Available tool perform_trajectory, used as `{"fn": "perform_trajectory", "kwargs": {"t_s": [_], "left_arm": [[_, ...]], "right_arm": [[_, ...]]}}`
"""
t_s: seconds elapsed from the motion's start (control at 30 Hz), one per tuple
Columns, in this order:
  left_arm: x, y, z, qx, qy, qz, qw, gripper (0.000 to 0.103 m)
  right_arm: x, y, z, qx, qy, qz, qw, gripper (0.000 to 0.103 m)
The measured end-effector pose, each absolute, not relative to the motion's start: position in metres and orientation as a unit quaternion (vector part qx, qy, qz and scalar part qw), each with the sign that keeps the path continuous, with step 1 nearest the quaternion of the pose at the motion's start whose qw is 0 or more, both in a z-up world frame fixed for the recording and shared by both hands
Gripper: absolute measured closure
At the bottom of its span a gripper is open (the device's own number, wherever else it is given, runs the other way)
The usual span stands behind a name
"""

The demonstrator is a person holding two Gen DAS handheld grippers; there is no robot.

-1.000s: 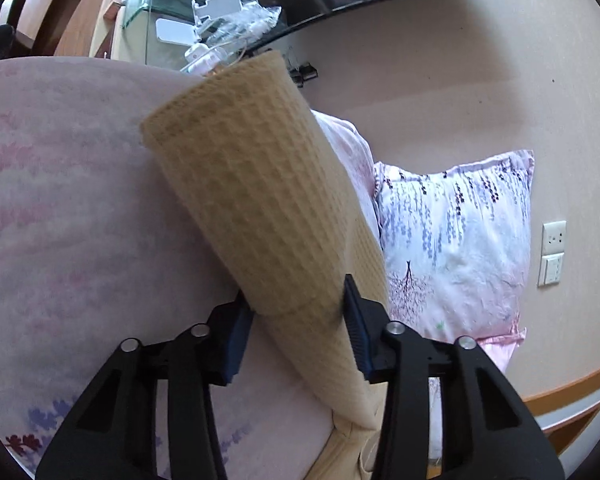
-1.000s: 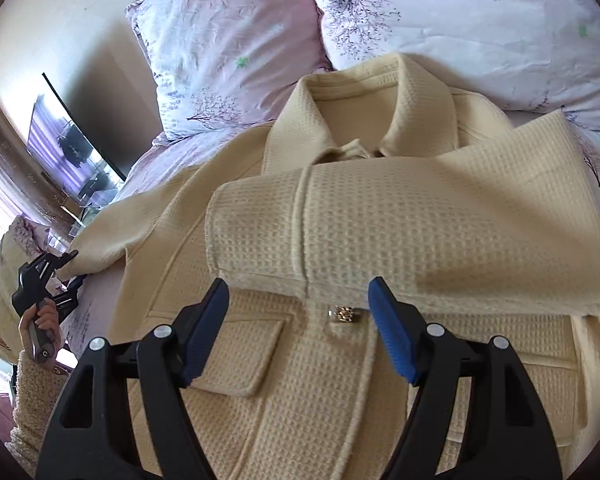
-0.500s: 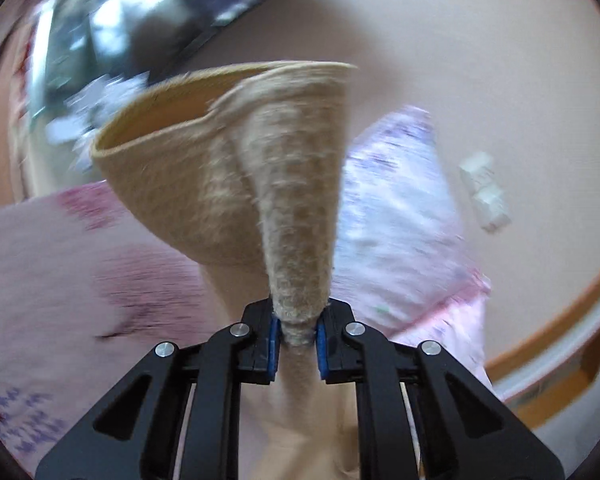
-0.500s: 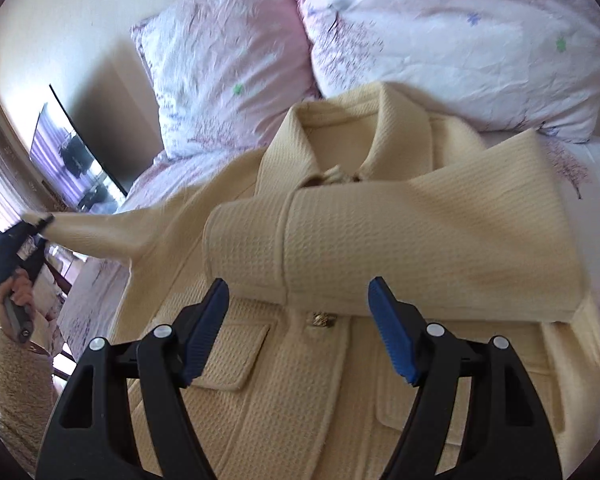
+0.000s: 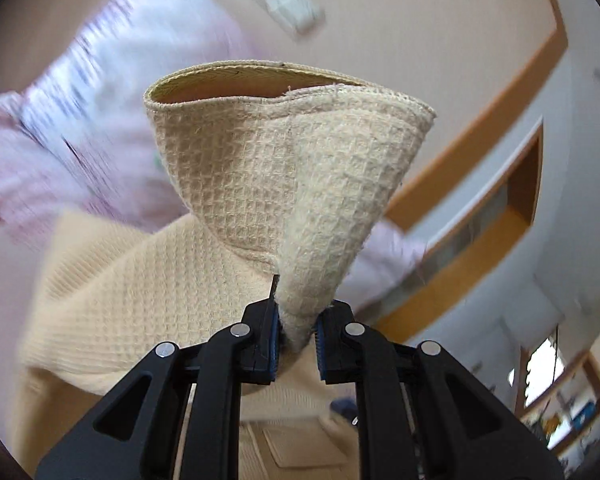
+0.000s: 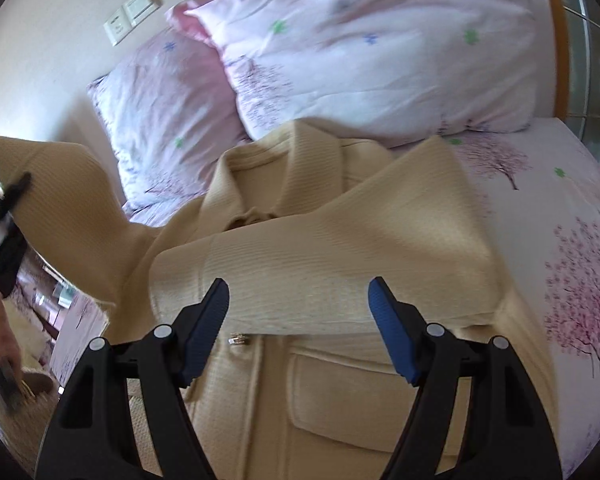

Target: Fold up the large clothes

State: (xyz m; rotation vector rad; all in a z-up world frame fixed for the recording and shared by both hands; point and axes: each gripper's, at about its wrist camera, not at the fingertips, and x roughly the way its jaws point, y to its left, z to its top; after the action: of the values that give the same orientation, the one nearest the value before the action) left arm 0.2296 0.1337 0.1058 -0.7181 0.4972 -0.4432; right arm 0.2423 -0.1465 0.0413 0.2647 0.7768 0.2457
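The cream waffle-knit jacket (image 6: 320,264) is spread face up on the bed sheet (image 6: 560,216), collar toward the pillows (image 6: 380,60) at 12 o'clock. One sleeve is laid folded across the chest. The other sleeve cuff (image 5: 288,168) is clamped between the pads of the left gripper (image 5: 296,336) and raised at 10 o'clock. The right gripper (image 6: 298,320) is held spread wide above the jacket front, gripping nothing.
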Motion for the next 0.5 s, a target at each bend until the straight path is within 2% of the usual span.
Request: {"fn": "perform_trajectory", "kwargs": {"t_s": [0.17,0.33,0.37,0.43,0.47,0.5], "left_arm": [[0.254,0.052,0.044,-0.253,0.345,-0.207,0.880,0.090],[0.251,-0.001,0.006,-0.098,0.390,-0.180,0.898,0.087],[0.249,-0.006,0.006,-0.075,0.389,-0.177,0.901,0.082],[0.240,-0.016,0.008,-0.028,0.386,-0.188,0.903,0.058],[0.232,-0.018,0.012,-0.021,0.380,-0.208,0.901,0.036],[0.225,-0.019,0.015,-0.018,0.372,-0.223,0.901,0.029]], "right_arm": [[0.247,-0.172,0.034,0.145,0.381,0.089,0.909,0.030],[0.255,-0.190,0.026,0.184,0.395,0.085,0.896,0.030],[0.256,-0.192,0.026,0.193,0.395,0.088,0.894,0.030],[0.259,-0.196,0.028,0.212,0.395,0.101,0.888,0.030],[0.259,-0.196,0.029,0.220,0.394,0.108,0.886,0.030],[0.261,-0.197,0.031,0.232,0.394,0.120,0.881,0.030]]}}
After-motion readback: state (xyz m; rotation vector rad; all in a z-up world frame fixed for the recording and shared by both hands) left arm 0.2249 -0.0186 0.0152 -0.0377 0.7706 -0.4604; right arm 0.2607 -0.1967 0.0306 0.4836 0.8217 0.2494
